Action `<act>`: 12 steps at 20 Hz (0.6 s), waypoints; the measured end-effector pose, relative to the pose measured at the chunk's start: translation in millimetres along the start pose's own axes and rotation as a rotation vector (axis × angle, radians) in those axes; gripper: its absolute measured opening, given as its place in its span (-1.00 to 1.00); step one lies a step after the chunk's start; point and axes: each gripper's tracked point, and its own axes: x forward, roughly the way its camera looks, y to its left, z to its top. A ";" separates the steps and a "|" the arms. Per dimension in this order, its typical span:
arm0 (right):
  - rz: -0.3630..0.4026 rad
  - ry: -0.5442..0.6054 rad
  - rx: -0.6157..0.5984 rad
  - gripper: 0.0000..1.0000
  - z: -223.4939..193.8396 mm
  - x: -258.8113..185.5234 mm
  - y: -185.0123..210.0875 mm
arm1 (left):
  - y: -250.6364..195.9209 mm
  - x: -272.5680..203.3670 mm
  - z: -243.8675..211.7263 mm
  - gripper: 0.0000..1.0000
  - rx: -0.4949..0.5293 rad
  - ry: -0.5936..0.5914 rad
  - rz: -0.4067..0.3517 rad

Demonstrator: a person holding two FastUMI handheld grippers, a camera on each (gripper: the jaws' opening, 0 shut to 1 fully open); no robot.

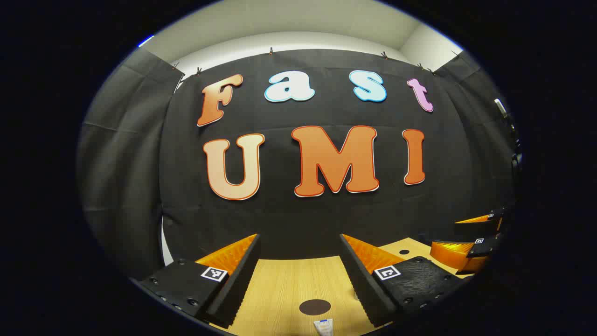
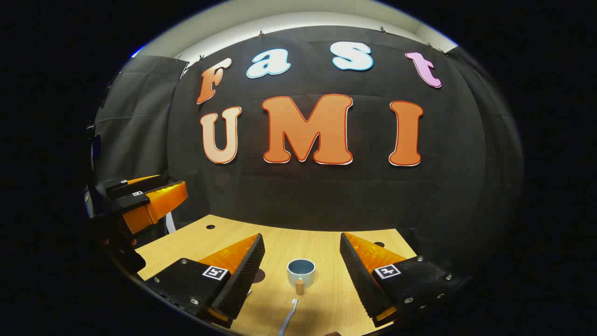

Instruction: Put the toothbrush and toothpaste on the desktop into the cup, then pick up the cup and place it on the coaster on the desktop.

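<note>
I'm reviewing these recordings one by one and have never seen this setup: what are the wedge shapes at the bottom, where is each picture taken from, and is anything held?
Each picture comes from a camera riding on a handheld gripper. The wedges are its two fingers. In the left gripper view, the left gripper is open over the wooden desktop, with the round dark coaster and the toothpaste tip below. In the right gripper view, the right gripper is open; between its fingers stand the cup and the toothbrush. Nothing is held.
</note>
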 end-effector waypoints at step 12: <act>0.017 0.007 0.013 0.96 -2.6 8.9 9.0 | 5.8 1.8 0.0 0.96 -0.015 -0.008 0.007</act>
